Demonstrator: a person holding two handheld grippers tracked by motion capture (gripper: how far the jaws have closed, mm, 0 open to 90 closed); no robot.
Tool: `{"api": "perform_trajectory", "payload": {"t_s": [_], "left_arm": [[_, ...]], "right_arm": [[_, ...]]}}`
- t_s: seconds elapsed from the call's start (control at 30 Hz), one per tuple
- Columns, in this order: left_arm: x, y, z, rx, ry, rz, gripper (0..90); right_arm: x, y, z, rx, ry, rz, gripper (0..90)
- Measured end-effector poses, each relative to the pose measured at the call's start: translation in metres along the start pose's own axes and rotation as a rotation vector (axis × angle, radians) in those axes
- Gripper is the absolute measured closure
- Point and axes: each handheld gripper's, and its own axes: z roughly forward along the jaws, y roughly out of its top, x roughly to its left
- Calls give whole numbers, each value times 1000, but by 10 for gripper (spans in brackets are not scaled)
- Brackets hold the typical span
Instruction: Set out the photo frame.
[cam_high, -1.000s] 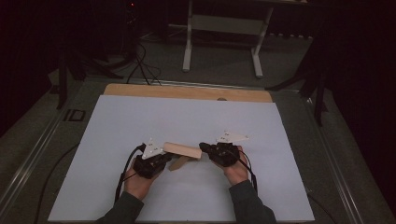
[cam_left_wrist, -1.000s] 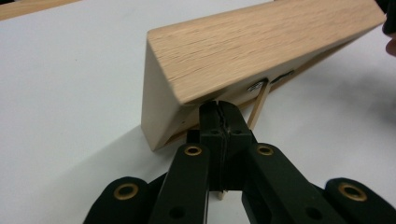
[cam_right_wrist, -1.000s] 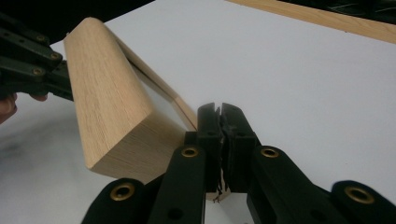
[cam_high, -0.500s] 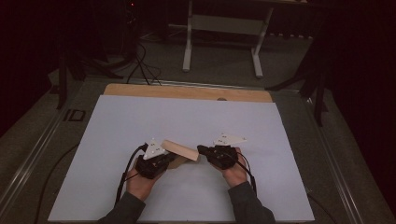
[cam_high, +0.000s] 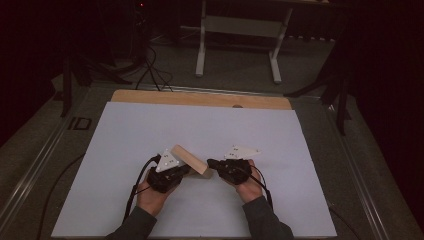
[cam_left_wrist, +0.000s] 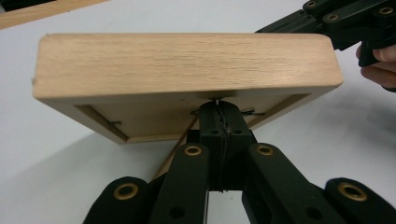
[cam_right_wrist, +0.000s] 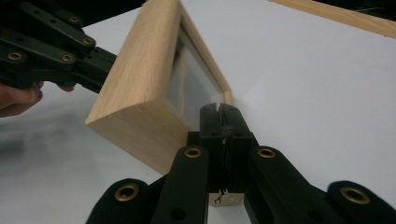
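left gripper (cam_high: 186, 169): jaws pressed together at underside of wooden frame (cam_high: 191, 159) | right gripper (cam_high: 212, 163): jaws pressed together, touching frame's end | frame tilted above white sheet (cam_high: 150, 125)

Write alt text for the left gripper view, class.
A wooden picture frame, tilted with its recessed back showing, stands against the shut black fingers of the left gripper above a white table. The right gripper reaches its upper right corner.
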Motion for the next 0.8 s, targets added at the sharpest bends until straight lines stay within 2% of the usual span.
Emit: {"api": "perform_trajectory", "payload": {"t_s": [0.27, 0.8], "left_arm": [[-2, -2, 3, 16, 4, 3, 895], [10, -3, 3, 5, 28, -47, 896]], "right_arm": [[9, 1, 3, 9, 23, -40, 896], [27, 4, 11, 13, 56, -87, 896]]}}
